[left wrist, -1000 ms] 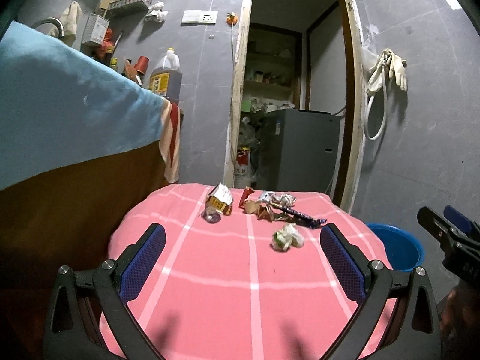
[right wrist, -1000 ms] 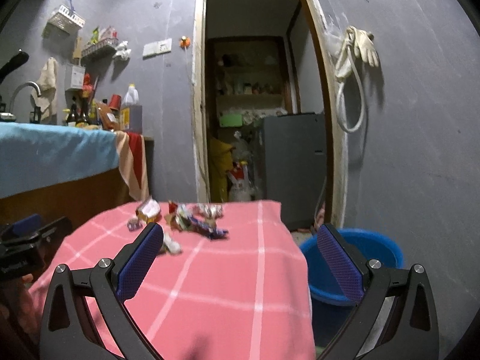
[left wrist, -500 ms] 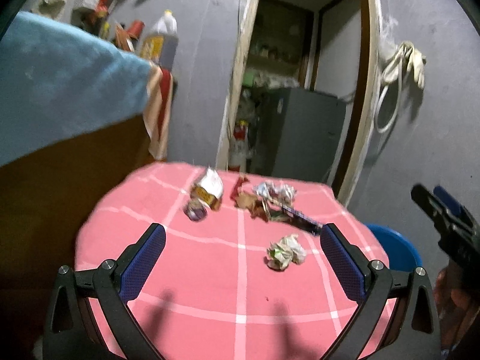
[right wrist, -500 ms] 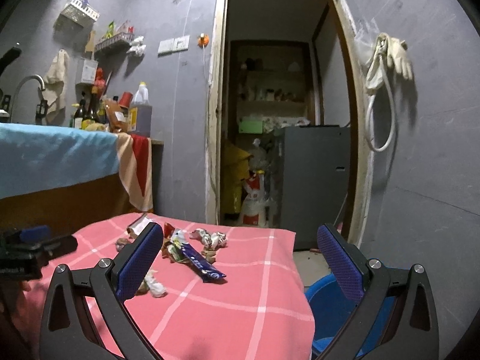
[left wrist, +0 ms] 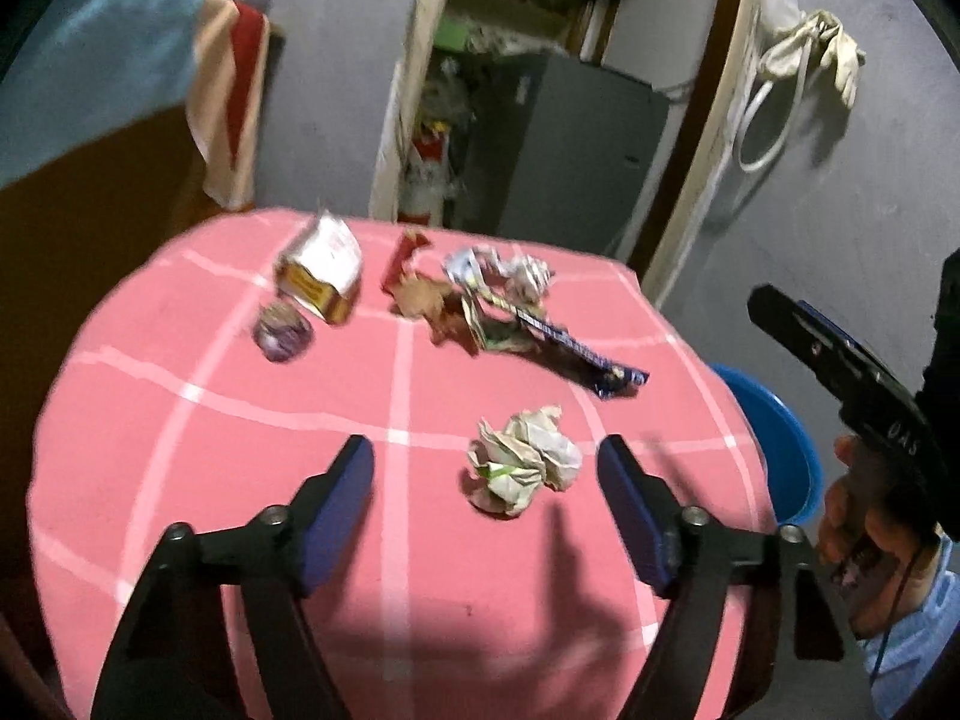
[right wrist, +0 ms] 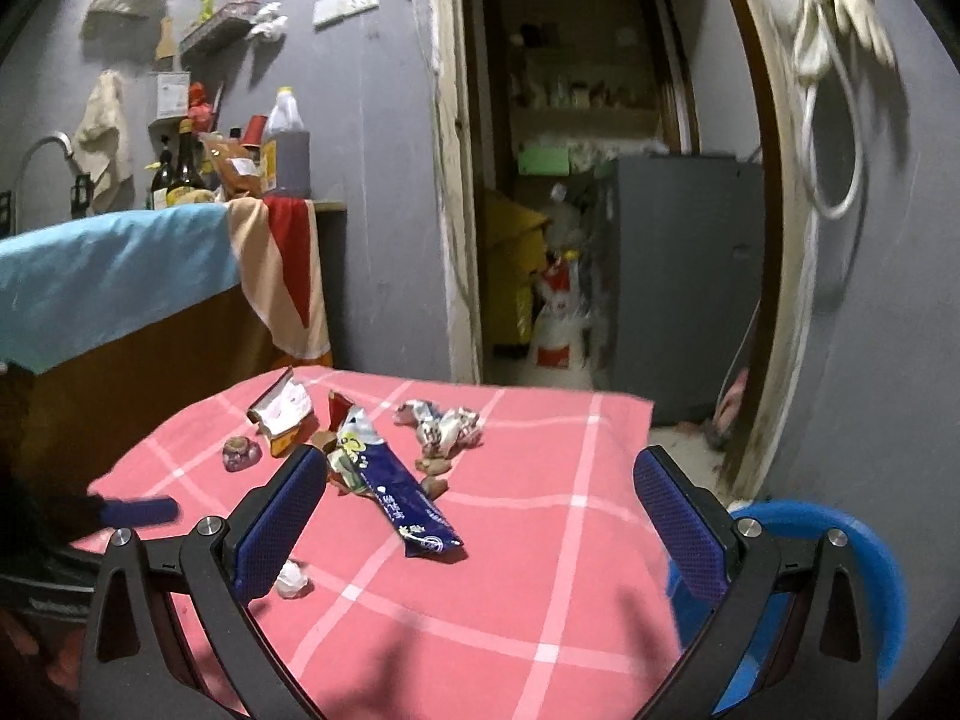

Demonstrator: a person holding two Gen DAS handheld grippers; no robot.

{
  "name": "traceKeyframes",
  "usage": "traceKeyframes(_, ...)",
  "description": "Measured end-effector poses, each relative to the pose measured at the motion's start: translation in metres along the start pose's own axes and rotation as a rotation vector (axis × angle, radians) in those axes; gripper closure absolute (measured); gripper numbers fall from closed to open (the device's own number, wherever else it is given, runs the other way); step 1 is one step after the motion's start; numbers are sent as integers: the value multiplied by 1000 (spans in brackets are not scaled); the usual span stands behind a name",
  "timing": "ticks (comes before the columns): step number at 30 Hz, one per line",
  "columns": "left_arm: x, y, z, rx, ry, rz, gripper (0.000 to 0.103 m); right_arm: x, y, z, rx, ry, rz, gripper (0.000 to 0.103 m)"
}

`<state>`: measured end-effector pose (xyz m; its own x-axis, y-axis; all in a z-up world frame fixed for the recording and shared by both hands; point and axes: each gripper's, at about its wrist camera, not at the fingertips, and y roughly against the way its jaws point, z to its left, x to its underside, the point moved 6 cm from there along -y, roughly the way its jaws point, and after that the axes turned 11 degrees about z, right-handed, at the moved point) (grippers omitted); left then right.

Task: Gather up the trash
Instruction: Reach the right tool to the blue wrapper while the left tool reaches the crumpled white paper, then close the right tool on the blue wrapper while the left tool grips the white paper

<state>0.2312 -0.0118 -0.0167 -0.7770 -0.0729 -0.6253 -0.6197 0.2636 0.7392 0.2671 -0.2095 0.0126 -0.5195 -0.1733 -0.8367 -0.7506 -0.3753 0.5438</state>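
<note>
Crumpled paper ball [left wrist: 525,461] sits on the pink checked tablecloth [left wrist: 210,438], toward the table's right edge, closer to the near side than the other trash. It now lies betw. the left gripper [left wrist: 486,468] pads, nearer the right pad, w/o contact; a sec ago it was beyond the tips and the jaws stood wider. Jaws are closing, nothing pinched yet. Further back toward the far edge: blue wrapper [left wrist: 576,354] lying diagonally, a heap of foil and brown scraps [left wrist: 474,294], small yellow-white carton [left wrist: 321,273], purple crumpled wrapper [left wrist: 282,330]. Right gripper [right wrist: 480,510] is spread wide, empty, closer over the blue wrapper than before. Blue bucket [right wrist: 864,576] stands on the floor just past the table's right edge.
</note>
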Motion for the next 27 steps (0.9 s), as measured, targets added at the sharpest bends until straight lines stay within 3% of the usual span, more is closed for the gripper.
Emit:
traceKeyframes(6, -2, -19, 0, 36, 14, 87, 56, 6, -26, -15, -56, -78, 101, 16)
traceKeyframes(11, -3, -21, 1, 67, 10, 110, 81, 13, -41, -20, -96, -116, 173, 21)
traceKeyframes(17, -4, -19, 4, 86, 24, 107, 87, 19, -57, -5, -120, -56, 232, 26)
traceKeyframes(27, -19, -20, 24, 27, 83, 78, 88, 20, -96, 26, -176, 51, 374, 40)
